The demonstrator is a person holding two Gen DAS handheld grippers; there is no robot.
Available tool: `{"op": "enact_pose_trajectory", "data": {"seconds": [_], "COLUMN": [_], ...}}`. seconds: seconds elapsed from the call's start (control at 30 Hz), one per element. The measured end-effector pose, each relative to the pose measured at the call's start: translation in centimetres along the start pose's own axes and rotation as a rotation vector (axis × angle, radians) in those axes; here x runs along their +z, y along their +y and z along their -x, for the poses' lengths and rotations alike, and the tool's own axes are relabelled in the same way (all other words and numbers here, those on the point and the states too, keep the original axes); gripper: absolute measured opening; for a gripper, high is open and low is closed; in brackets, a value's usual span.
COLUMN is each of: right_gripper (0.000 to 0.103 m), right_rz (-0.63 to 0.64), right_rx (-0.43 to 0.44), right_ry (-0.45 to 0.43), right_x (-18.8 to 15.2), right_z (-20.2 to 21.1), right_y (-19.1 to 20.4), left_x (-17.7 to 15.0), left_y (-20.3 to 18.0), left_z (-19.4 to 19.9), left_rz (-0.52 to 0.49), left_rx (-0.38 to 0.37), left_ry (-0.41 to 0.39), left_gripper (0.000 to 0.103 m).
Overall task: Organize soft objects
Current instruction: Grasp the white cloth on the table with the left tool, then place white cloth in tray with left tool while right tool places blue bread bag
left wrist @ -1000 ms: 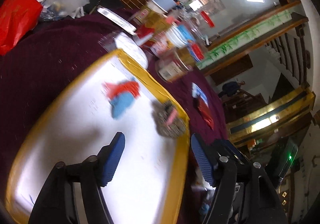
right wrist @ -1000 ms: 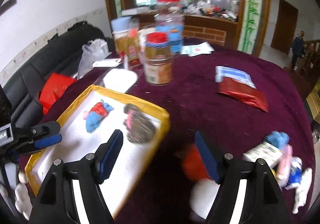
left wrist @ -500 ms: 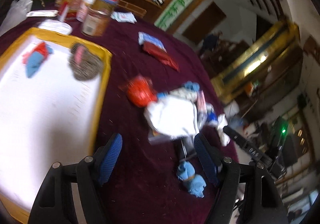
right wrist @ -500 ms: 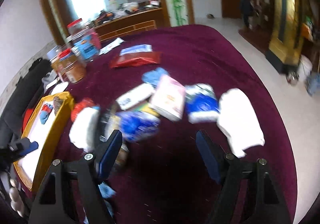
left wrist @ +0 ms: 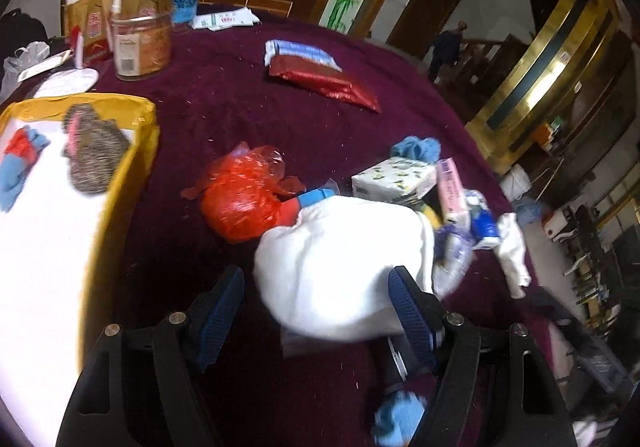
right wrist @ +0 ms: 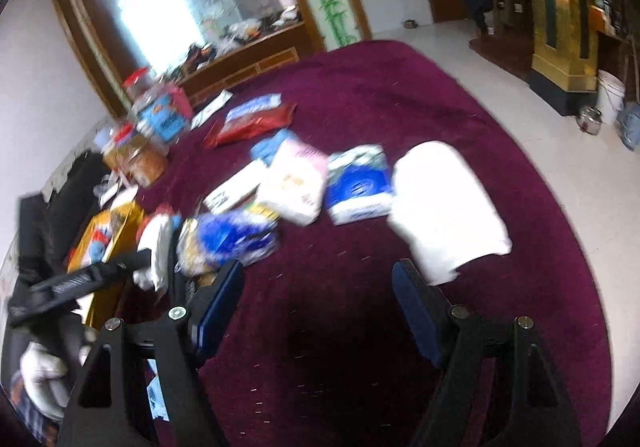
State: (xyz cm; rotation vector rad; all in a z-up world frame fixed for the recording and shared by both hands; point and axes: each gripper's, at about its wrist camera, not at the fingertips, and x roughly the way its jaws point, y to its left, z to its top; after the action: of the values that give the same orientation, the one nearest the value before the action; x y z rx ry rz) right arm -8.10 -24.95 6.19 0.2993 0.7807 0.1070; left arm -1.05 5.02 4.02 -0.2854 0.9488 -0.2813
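Observation:
My left gripper (left wrist: 316, 311) is open, its fingers on either side of a white folded cloth (left wrist: 340, 263) on the maroon table. A crumpled red plastic bag (left wrist: 244, 195) lies just beyond it. The yellow-rimmed tray (left wrist: 128, 167) at the left holds a grey-brown knitted piece (left wrist: 96, 151) and a red-and-blue cloth (left wrist: 18, 163). My right gripper (right wrist: 318, 303) is open and empty above bare tablecloth, with a second white cloth (right wrist: 444, 203) just beyond its right finger. The left gripper's body shows in the right wrist view (right wrist: 84, 279).
A pile of packets lies mid-table: a tissue box (left wrist: 394, 179), a pink pack (left wrist: 452, 191), blue packs (right wrist: 360, 183), a blue cloth (left wrist: 416, 147). Jars (left wrist: 140, 39) stand at the back left, a red pouch (left wrist: 324, 81) behind. The table edge (right wrist: 568, 183) curves at the right.
My left gripper has swung from over the tray to the white cloth beside the red bag. My right gripper has swung right, from the tray side to the second white cloth.

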Motion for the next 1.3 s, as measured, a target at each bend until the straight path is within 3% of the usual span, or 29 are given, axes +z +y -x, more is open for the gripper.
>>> {"op": "enact_pose_trajectory", "data": {"seconds": [0.03,0.07,0.1,0.17,0.33,0.43,0.67,0.8,0.97,1.13,1.2,1.3], "right_gripper": [0.076,0.076,0.076,0.076,0.076,0.076,0.076,0.076,0.076,0.075,0.051,0.043], "right_rz": [-0.012,-0.025,-0.037,-0.068,-0.154,-0.186,-0.040,-0.011,-0.262,-0.390,-0.402,-0.386], "right_rx": [-0.013,-0.030,-0.044,-0.077,-0.113,-0.073,0.039,0.162,0.321,0.226,0.206,0.203], "right_ry": [-0.009,-0.015,-0.018,-0.018,-0.001,0.008,0.061,0.177,0.310,0.324,0.330,0.276], "right_x": [0.3,0.5,0.7,0.9,1.3,1.4,1.9,1.8,2.3,3.2,2.9,2.4], "right_z": [0.4,0.7,0.9,1.0,0.0,-0.4,-2.4,-5.1,-8.7,-10.9,-11.2,-9.9], "right_y": [-0.8,-1.7,-2.5,-4.3,-7.4,-7.4,-0.4,4.1,4.9,5.1,4.7,4.2], "left_x": [0.2,0.4,0.4,0.5,0.3,-0.1,-0.5,-1.2,-2.1,-2.5,-2.7,-3.1], "left_y": [-0.1,-0.3,-0.5,-0.5,0.0,0.4,2.8,4.2,5.7,7.4,8.3,9.8], "left_z": [-0.6,-1.5,-1.9,-2.1,-0.1,1.7,6.3,7.8,8.8,10.2,10.8,11.6], "left_rz": [-0.002,-0.014,-0.025,-0.034,-0.011,-0.001,0.076,0.100,0.126,0.146,0.160,0.184], "left_rx": [0.005,0.021,0.024,-0.011,-0.093,-0.135,-0.239,-0.238,-0.231,-0.221,-0.218,-0.212], "left_ry": [0.008,0.018,0.024,0.032,0.000,-0.024,-0.076,-0.101,-0.103,-0.125,-0.136,-0.148], "left_gripper": [0.070,0.042,0.031,0.019,0.019,0.019,0.019,0.019,0.019,0.019,0.019,0.019]}}
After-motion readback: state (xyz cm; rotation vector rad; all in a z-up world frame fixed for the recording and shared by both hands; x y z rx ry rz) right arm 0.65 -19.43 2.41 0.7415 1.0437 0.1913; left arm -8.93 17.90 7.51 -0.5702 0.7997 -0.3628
